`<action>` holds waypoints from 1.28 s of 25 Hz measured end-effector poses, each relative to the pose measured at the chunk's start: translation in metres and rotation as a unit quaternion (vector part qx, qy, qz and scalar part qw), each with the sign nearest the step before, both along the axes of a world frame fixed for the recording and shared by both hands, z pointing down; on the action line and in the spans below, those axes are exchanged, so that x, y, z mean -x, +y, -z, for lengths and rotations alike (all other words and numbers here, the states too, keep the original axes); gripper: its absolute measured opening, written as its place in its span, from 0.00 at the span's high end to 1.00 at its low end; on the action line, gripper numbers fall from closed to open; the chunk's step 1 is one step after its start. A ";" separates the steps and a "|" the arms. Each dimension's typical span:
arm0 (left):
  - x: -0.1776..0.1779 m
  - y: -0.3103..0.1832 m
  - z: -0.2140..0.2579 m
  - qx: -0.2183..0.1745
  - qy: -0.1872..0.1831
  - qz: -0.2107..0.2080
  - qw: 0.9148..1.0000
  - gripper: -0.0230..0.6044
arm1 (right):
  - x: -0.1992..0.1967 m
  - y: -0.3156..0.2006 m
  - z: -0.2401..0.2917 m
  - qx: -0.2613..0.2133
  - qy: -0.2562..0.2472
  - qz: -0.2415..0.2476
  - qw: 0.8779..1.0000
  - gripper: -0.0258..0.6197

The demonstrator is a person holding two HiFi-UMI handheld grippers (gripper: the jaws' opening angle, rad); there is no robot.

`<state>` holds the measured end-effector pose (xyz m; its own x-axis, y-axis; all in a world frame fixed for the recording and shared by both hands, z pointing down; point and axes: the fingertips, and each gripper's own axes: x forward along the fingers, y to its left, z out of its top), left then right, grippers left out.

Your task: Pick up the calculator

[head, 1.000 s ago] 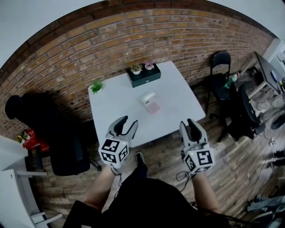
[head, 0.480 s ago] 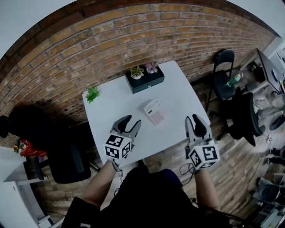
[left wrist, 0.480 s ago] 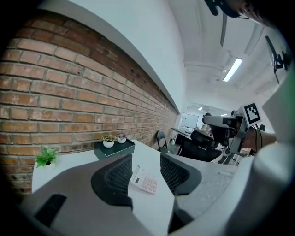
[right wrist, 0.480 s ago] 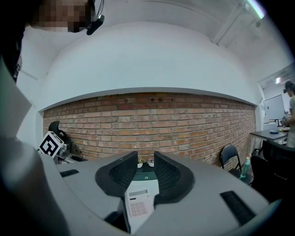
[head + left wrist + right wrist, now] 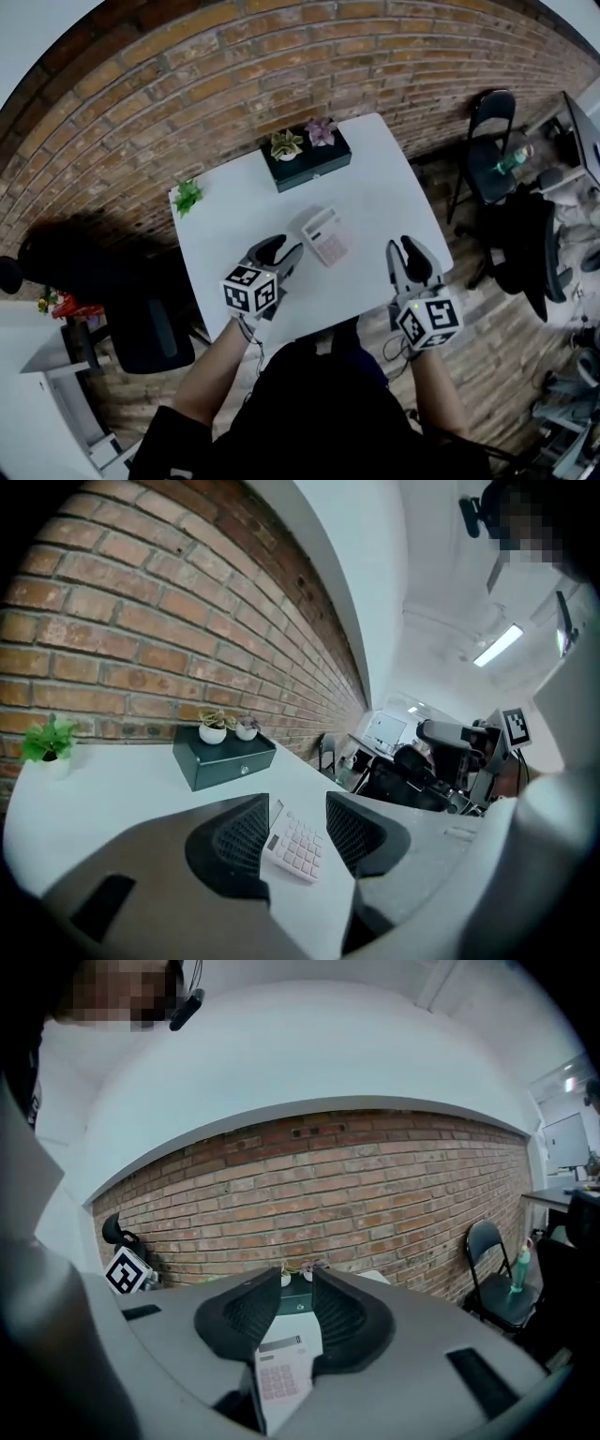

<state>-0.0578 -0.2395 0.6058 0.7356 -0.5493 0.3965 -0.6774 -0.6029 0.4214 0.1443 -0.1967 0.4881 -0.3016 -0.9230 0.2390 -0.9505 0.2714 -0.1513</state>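
Calculator (image 5: 325, 236) lies mid-desk (image 5: 375, 192), just right of the open left claw (image 5: 281, 253); the farther, empty right claw (image 5: 406, 256) is closing.

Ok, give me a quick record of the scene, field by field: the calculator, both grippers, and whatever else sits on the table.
calculator: flat near the middle of the white table, untouched
left gripper: jaws apart, empty, calculator just ahead
right gripper: jaws closing on nothing, calculator ahead, apart
dark box: by the brick wall, two small potted plants on top
green plant: far left corner
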 end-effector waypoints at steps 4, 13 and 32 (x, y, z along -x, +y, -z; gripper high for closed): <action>-0.020 -0.019 -0.031 0.033 -0.005 -0.006 0.999 0.66 | -0.017 -0.025 -0.009 0.006 -0.008 0.016 1.000 0.80; -0.032 -0.055 -0.115 0.116 -0.035 -0.002 0.993 0.64 | -0.046 -0.058 -0.043 0.037 -0.024 0.014 0.999 0.80; -0.058 -0.066 -0.162 0.214 0.011 -0.002 0.977 0.64 | -0.048 -0.066 -0.053 0.055 -0.026 0.014 0.998 0.83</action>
